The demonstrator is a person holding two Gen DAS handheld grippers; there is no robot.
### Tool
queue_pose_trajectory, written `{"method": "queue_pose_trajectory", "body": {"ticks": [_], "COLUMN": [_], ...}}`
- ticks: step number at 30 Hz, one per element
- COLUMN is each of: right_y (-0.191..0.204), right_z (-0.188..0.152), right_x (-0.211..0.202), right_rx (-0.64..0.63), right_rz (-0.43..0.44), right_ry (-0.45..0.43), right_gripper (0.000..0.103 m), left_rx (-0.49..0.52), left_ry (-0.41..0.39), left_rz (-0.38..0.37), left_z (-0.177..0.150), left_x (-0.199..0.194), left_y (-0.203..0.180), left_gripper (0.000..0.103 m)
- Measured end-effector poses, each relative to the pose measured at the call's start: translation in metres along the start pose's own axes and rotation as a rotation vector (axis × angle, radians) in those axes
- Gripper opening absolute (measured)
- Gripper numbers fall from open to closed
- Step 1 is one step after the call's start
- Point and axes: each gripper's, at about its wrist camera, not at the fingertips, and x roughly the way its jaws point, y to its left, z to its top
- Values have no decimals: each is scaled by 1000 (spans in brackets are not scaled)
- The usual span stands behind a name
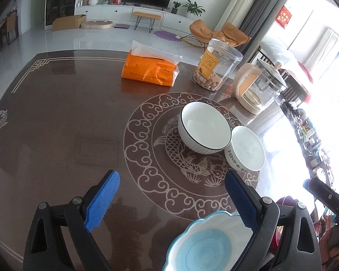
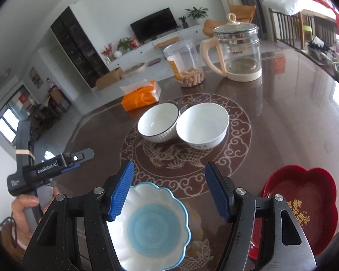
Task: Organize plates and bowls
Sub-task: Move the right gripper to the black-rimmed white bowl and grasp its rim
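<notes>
Two white bowls stand side by side on the table's round fish medallion: a black-rimmed bowl (image 1: pixel 204 127) (image 2: pixel 158 122) and a plain one with blue marks (image 1: pixel 245 149) (image 2: pixel 202 124). Nearer lies a scalloped white dish with a blue centre (image 1: pixel 203 244) (image 2: pixel 153 225). My left gripper (image 1: pixel 171 201) is open over bare table, and its right finger overlaps the dish's rim in the picture. My right gripper (image 2: pixel 170 192) is open above the dish, its pads apart from it. A red flower-shaped dish (image 2: pixel 300 207) sits to the right. A hand (image 2: pixel 24 205) holds the left gripper's handle.
At the back of the brown table (image 1: pixel 56 124) are an orange tissue pack (image 1: pixel 150 70) (image 2: pixel 140 97), a clear snack jar (image 1: pixel 217 65) (image 2: pixel 187 65) and a glass kettle with a cream handle (image 1: pixel 260 85) (image 2: pixel 237 49). The living-room floor lies beyond the far edge.
</notes>
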Motion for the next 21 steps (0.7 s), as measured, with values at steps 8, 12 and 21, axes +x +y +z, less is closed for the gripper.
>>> {"method": "queue_pose_trajectory", "body": {"ticks": [8,12,21], "right_y": [6,6,1], "right_z": [91,103,101], "right_x": [96,140,201], "right_rx": [-84,-122,-174], "right_rz": [-31,-63,-90], "right_ry": [206,261,322], "right_gripper": [68,50,30], "left_rx": [-65,-120,-134], "left_ry": [54,93,138], "left_rz": [4,11,19], "left_z": [34,43,49], "left_x": [56,81,117], "left_y": [-13,-7,-9], "left_gripper": [83,74,60]}}
